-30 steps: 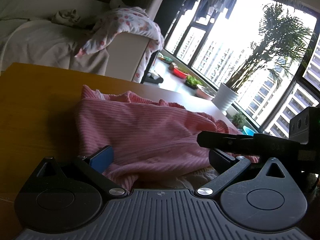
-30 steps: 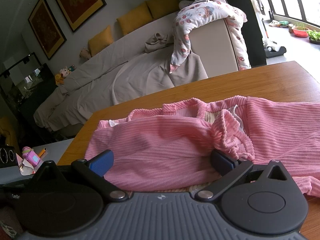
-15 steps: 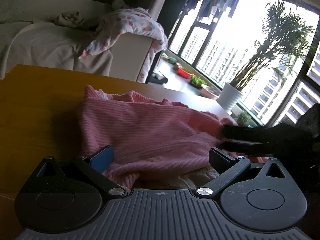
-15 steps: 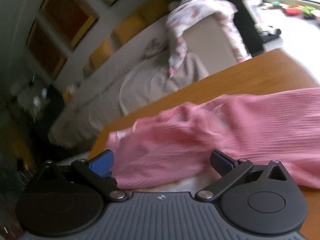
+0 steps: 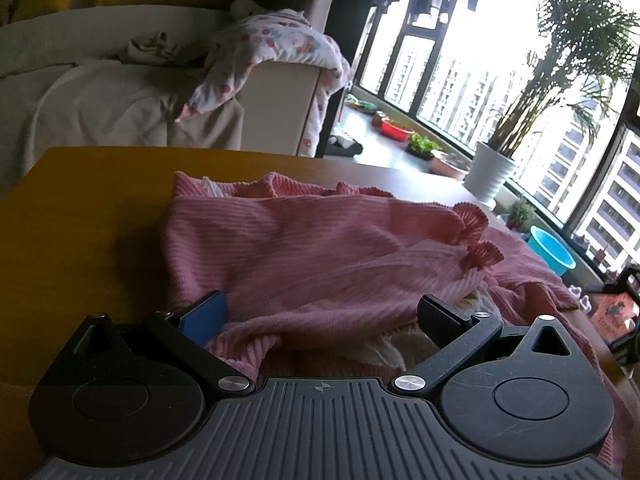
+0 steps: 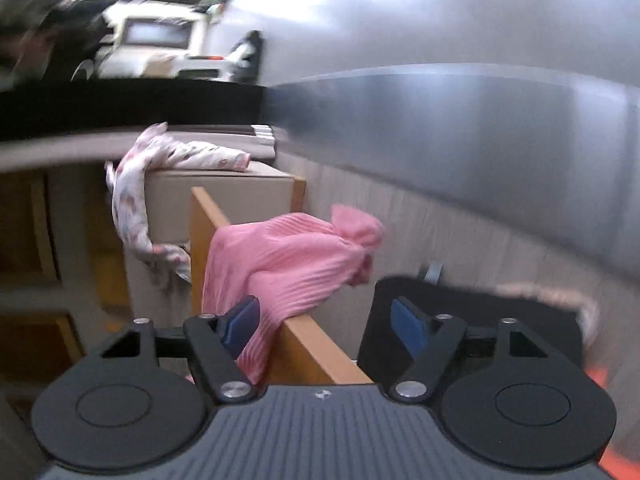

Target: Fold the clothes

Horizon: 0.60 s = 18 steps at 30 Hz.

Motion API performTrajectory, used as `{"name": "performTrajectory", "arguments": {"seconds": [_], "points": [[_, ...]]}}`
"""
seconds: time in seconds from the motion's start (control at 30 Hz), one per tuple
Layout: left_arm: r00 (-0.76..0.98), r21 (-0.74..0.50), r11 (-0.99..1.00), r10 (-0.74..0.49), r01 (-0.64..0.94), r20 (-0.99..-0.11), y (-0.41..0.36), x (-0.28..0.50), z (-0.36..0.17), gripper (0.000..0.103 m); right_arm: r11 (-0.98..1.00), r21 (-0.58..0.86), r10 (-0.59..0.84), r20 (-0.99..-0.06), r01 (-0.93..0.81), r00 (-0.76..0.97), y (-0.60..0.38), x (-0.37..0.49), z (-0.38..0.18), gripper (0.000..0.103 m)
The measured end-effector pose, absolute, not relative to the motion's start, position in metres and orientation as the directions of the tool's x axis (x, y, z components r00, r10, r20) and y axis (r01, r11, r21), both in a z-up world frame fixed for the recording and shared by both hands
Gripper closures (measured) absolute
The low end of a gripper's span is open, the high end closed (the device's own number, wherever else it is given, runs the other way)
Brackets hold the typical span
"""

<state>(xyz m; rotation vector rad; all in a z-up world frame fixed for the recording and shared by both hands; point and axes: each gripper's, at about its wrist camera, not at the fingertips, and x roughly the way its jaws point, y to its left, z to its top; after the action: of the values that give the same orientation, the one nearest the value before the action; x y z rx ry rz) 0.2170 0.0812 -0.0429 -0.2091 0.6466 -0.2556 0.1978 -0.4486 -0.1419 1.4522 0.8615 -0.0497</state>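
Pink ribbed cloth fills the left wrist view: the pink garment (image 5: 320,248) lies bunched on the wooden worktop (image 5: 80,216), one layer thrown over another with a frilled cuff (image 5: 476,236) turned up on the right and a pale lining showing underneath. The left claw (image 5: 320,312) sits low at the near edge, fingers spread wide with fabric lying between them but not pinched. To fold well from here, I judge it should close on a single clean hem, not a mixed bundle of layers, and draw it flat before laying it over. The right wrist view is tilted and blurred; the right claw (image 6: 324,320) is spread and empty, off the worktop's edge, the garment draped over that edge beside its left finger (image 6: 240,320). It would do best to steady and level before reaching in.
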Motion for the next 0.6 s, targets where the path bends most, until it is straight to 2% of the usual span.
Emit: {"name": "performTrajectory", "arguments": {"seconds": [0.13, 0.23, 0.3, 0.33, 0.5, 0.6], "points": [[0.77, -0.282, 0.944, -0.304, 0.168, -0.56, 0.083, 0.215, -0.043, 0.0, 0.087, 0.848, 0.478, -0.497, 0.524, 0.725, -0.442, 0.216, -0.158, 0.029], [0.771, -0.291, 0.942, -0.309, 0.167, -0.556, 0.084, 0.214, -0.043, 0.0, 0.065, 0.86, 0.479, -0.471, 0.505, 0.741, -0.437, 0.229, -0.162, 0.036], [0.772, -0.296, 0.94, -0.312, 0.167, -0.554, 0.085, 0.214, -0.043, 0.0, 0.056, 0.878, 0.465, -0.444, 0.476, 0.766, -0.438, 0.237, -0.162, 0.05], [0.772, -0.298, 0.94, -0.313, 0.167, -0.553, 0.085, 0.214, -0.043, 0.0, 0.064, 0.882, 0.456, -0.441, 0.466, 0.773, -0.438, 0.241, -0.161, 0.052], [0.773, -0.31, 0.936, -0.32, 0.168, -0.548, 0.088, 0.213, -0.043, 0.0, 0.198, 0.892, 0.377, -0.451, 0.406, 0.809, -0.441, 0.259, -0.134, 0.076], [0.773, -0.32, 0.932, -0.326, 0.168, -0.544, 0.09, 0.213, -0.043, 0.0, 0.303, 0.896, 0.353, -0.423, 0.325, 0.835, -0.439, 0.265, -0.099, 0.081]]}}
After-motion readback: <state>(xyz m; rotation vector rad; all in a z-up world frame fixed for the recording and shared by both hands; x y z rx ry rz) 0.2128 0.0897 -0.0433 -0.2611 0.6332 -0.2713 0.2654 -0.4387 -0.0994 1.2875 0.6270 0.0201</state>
